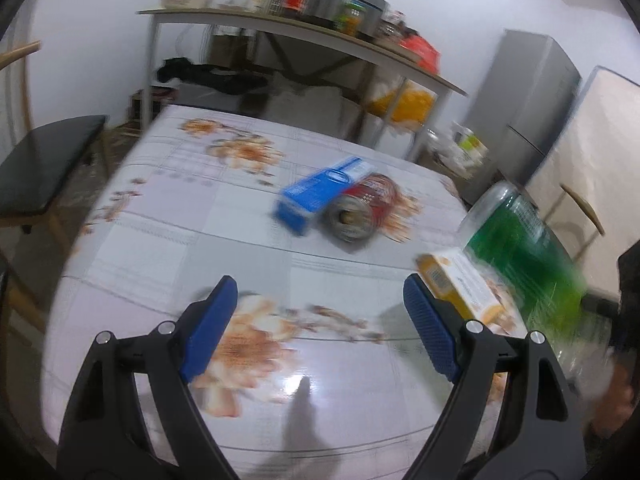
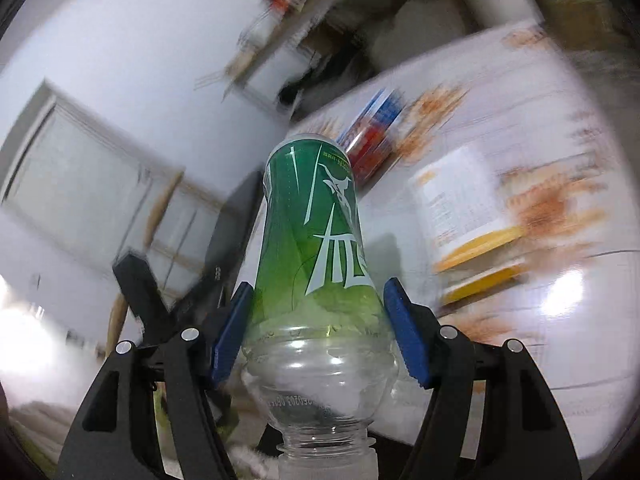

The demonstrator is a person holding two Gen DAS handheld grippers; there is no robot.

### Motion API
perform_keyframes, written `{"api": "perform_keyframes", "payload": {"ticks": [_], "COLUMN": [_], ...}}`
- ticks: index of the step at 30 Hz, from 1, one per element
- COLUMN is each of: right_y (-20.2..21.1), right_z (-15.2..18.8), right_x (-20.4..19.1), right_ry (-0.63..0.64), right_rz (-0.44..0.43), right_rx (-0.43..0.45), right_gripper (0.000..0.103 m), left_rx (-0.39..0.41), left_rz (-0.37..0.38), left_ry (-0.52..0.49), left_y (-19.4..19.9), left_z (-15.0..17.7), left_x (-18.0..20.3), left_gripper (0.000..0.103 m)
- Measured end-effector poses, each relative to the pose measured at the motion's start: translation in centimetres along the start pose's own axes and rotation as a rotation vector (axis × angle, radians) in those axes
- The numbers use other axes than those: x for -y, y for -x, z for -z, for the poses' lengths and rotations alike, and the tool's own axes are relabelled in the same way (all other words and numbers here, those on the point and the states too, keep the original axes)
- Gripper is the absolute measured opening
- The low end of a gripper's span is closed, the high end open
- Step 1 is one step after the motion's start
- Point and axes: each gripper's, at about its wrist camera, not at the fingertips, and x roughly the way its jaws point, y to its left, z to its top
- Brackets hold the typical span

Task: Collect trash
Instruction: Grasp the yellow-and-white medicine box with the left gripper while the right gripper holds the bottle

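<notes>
With the right tool (image 2: 316, 334) clenched on the bottle (image 2: 316, 248) off the table's (image 1: 168, 248) edge, disposal follows, while the released left tool (image 1: 316, 328) must approach the can (image 1: 362, 210) beside the blue box (image 1: 316, 196).

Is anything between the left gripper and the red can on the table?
Nothing visible. The left gripper is open over bare tablecloth, and the stretch up to the red can is free. The blue box lies against the can's left side, not in front.
</notes>
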Motion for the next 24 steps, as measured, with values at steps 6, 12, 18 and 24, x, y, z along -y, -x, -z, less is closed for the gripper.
{"api": "perform_keyframes", "payload": {"ticks": [6, 12, 18, 24], "right_y": [1.8, -2.4, -4.1, -5.1], "right_z": [-2.5, -2.9, -1.1, 1.4], "right_x": [5.0, 8.7, 8.3, 7.5], "right_ry": [-0.062, -0.108, -0.115, -0.141], "right_rz": [0.232, 0.304, 0.22, 0.114], "right_rx": [0.116, 0.029, -0.039, -0.112], "right_gripper": [0.065, 0.065, 0.065, 0.065], "left_rx": [-0.105, -0.276, -0.368, -0.404], "left_rz": [0.137, 0.302, 0.389, 0.432], "left_ry": [-0.053, -0.058, -0.02, 0.039], "left_y": [-3.6, -9.4, -13.0, -13.1], "left_z": [0.3, 0.6, 1.6, 2.6], "left_x": [4.5, 9.2, 10.9, 9.7], "left_gripper": [0.081, 0.081, 0.074, 0.07]}}
